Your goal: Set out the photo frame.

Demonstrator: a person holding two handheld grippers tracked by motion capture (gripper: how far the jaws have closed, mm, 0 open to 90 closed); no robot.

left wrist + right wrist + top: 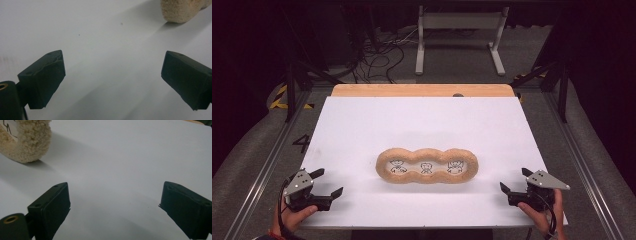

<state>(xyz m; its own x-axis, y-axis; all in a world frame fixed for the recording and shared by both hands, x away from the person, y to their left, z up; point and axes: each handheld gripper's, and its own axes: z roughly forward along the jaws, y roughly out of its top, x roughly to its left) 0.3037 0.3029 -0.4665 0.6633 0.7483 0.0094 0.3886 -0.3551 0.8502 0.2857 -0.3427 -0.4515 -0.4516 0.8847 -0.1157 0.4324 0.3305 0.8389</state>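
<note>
A lab: dark curtains behind the worktop (362, 125), metal rails (262, 170) beside it, tangled cables (379, 57) beyond.

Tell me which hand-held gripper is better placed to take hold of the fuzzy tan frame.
Neither clearly. The left hand-held gripper and the right hand-held gripper both sit open at the near corners, roughly equally far from the fuzzy tan frame. Each suits its own end.

white sheet (422, 125) on wooden table (422, 90) | white stand (460, 40) and cables (379, 57) behind
</note>
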